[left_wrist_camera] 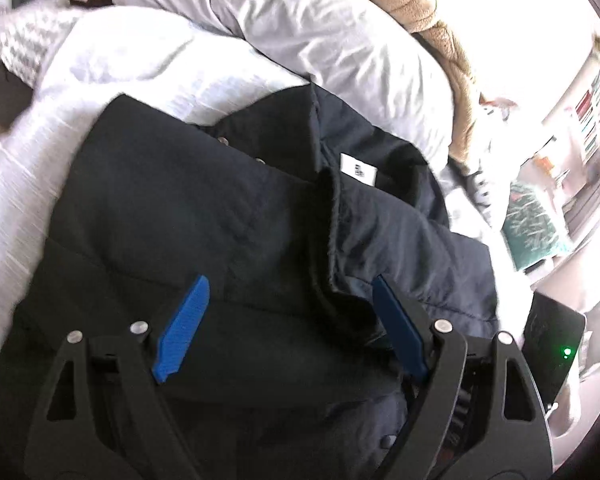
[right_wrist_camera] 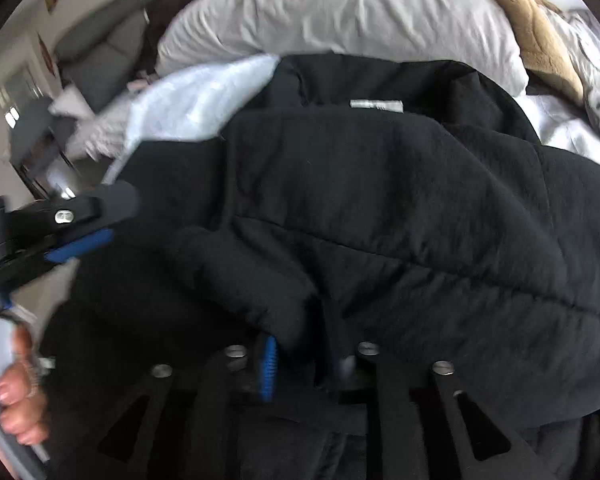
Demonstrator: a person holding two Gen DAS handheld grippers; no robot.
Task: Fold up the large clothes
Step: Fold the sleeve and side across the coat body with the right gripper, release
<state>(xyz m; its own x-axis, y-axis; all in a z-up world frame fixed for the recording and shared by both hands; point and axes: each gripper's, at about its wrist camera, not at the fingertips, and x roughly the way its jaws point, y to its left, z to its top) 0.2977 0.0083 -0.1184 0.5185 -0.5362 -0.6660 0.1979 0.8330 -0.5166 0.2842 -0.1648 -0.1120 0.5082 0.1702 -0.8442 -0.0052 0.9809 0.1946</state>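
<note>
A dark navy padded jacket (left_wrist_camera: 228, 208) lies partly folded on the white-sheeted bed (left_wrist_camera: 148, 64). The left gripper (left_wrist_camera: 290, 320) hovers over it, released, jaws wide. The right gripper (right_wrist_camera: 308, 364) sits low against the jacket folds; whether it grasps cloth, I cannot tell.

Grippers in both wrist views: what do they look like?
The left gripper has black skeletal linkage arms with triangular cut-outs and silver round pivot pins, and ribbed bright-blue flat fingers. The right gripper shows the same black links, silver pins and a blue ribbed pad. No sleeve is visible.
</note>
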